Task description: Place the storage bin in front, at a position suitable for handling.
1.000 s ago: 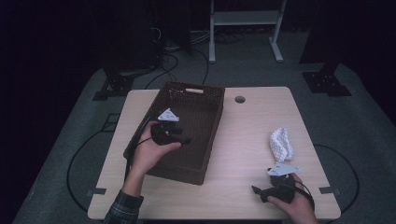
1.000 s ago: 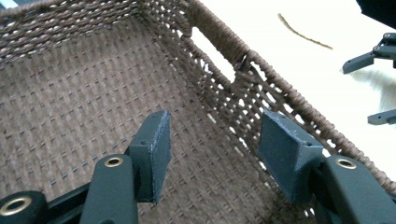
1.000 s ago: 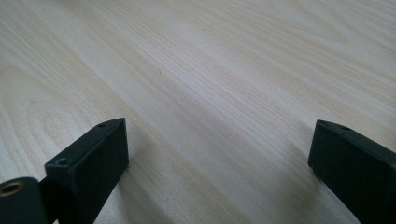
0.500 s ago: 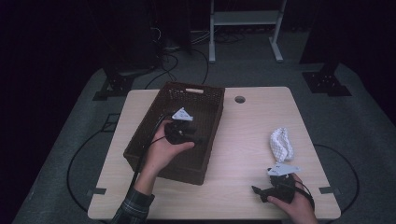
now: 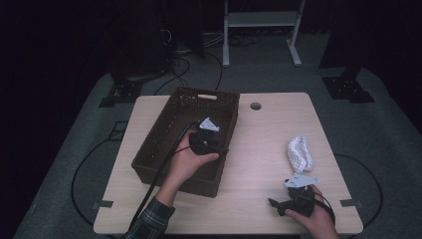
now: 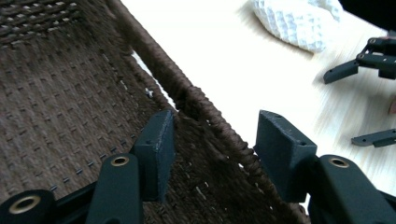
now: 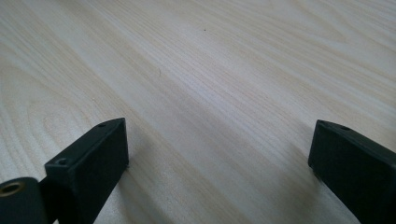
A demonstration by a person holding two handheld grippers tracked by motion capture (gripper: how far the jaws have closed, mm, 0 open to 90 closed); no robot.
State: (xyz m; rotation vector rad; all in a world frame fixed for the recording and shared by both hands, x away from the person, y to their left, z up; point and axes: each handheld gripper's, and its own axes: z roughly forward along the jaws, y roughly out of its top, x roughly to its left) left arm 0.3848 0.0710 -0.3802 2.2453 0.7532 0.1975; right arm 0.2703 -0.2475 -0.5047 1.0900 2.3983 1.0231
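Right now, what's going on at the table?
A person works a gripper in each hand. The left gripper straddles the right-hand rim of the dark brown woven basket, one jaw inside the wall and one outside; its jaws have just been closing, and the pads don't visibly press the rim yet. The right gripper sits open, low over the bare light wood table. A white waffle-weave cloth lies bunched on the table, beyond the right gripper.
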